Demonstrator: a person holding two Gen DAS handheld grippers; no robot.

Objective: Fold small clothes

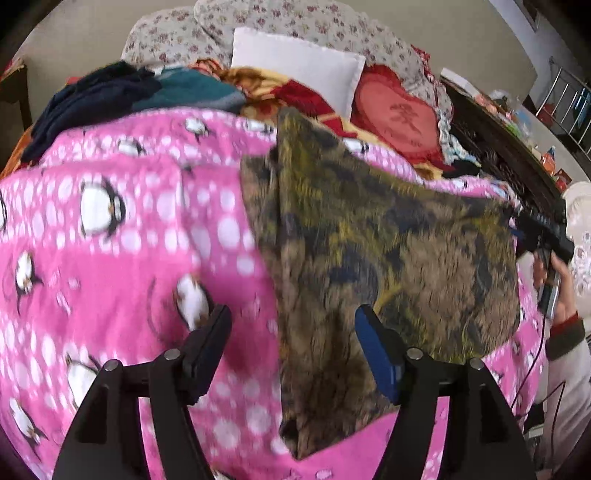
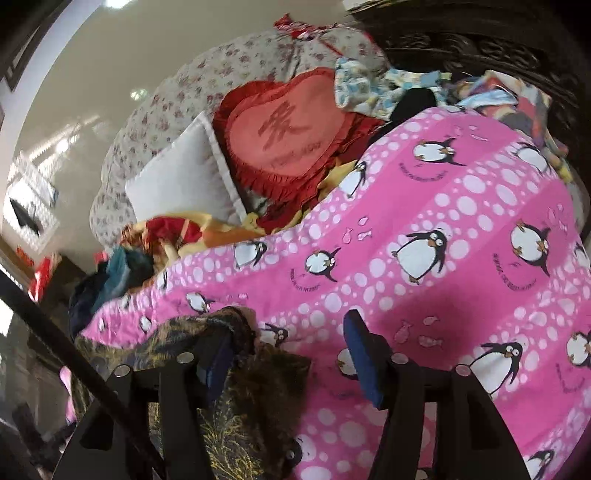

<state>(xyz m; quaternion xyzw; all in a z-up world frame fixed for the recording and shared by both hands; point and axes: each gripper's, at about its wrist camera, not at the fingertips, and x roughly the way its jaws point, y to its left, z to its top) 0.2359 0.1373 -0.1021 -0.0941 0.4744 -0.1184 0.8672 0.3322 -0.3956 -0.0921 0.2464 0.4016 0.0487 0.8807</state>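
Right now the small garment (image 1: 369, 229), an olive-and-brown piece with a dark mottled print, lies spread on the pink penguin blanket (image 1: 122, 236) that covers the bed. It looks partly folded, with one long flap running down toward the near edge and a wider panel lying out to the side. I'd judge it thin, light and limp, cloth that will drape and slide rather than hold a crease, so it wants picking up by a hemmed edge or a corner rather than from the middle, where it would only bunch.

The left gripper (image 1: 291, 325) hangs over the long flap with its jaws apart; nothing is pinched, though the blue pad (image 1: 373, 350) sits just above the fabric. The right gripper (image 2: 288, 343) is likewise parted, with its near-side finger against a rumpled corner of the same garment (image 2: 236, 369) and the other over bare blanket; I cannot see the cloth clamped. In the left view a hand (image 1: 554, 284) holds that right tool at the far side of the garment.

Beyond, at the head of the bed, lie a red heart-shaped cushion (image 2: 291, 136), a white pillow (image 1: 295, 62) and a floral quilt (image 1: 266, 18). A heap of dark blue and teal clothes (image 1: 110, 92) sits at the blanket's far corner.
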